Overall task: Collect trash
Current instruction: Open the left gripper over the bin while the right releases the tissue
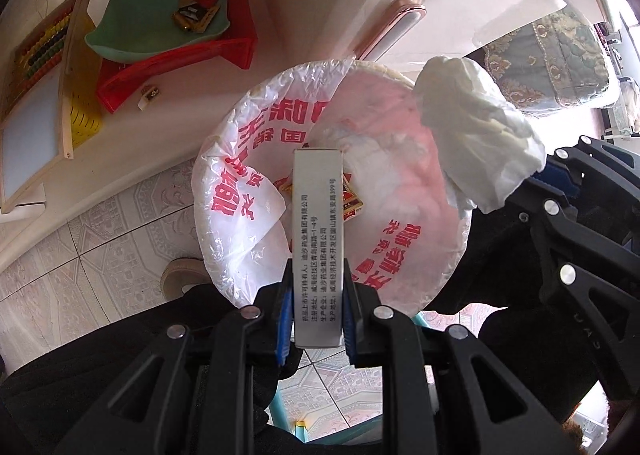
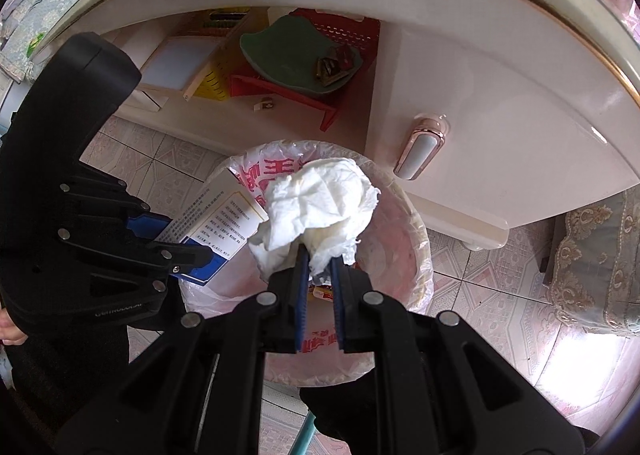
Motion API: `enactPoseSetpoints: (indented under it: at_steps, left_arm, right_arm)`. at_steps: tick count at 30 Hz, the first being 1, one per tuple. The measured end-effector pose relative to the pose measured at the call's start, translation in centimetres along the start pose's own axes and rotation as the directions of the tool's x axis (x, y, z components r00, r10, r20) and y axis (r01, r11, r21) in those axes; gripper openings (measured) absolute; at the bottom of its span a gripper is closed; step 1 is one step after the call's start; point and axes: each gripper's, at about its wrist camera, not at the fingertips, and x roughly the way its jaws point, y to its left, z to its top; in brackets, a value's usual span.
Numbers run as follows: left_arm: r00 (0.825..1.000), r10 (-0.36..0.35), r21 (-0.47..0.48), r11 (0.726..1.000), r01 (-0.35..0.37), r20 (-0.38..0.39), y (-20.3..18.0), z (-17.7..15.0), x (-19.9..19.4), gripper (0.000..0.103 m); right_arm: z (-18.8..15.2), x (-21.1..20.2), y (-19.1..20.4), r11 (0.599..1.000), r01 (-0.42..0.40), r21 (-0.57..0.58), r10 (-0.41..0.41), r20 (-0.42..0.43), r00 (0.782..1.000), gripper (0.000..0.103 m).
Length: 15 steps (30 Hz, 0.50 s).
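The left gripper [image 1: 318,275] is clamped on a slim white medicine box [image 1: 318,239], which stands on end between its blue pads and reaches out ahead of the fingertips over the mouth of the trash bin [image 1: 224,191]. The right gripper [image 2: 320,259] is pinched tight on a crumpled white tissue [image 2: 316,207], the wad bulging just beyond its fingertips and also hanging over the bin. The bin sits directly below both claws, lined with a white plastic bag [image 2: 420,271] printed in red, and a few small wrappers [image 1: 352,203] already lie at its bottom. To do the drop well, each claw should probably be centred over the opening rather than near the rim before it lets go, since the tissue is light and could drift or cling to a pad, and the long box could catch the liner's folded edge and tip outward. Releasing low inside the mouth seems the safer choice.
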Motion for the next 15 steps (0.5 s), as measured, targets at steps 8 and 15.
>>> enactPoseSetpoints:
  at_steps: [8, 15]
  left_arm:
    - [1.0, 0.008, -0.018, 1.0, -0.008, -0.024, 0.3, 0.0, 1.4, 0.02]
    - [0.999, 0.02, -0.025, 0.999, -0.021, -0.04, 0.5, 0.3, 2.8, 0.02]
  right_arm:
    - [-0.3, 1.9, 0.0, 1.0, 0.004, 0.009, -0.004, -0.022, 1.0, 0.012]
    - [-0.6, 3.1, -0.3, 1.0, -0.001, 0.031, 0.002, -0.041, 0.999, 0.012]
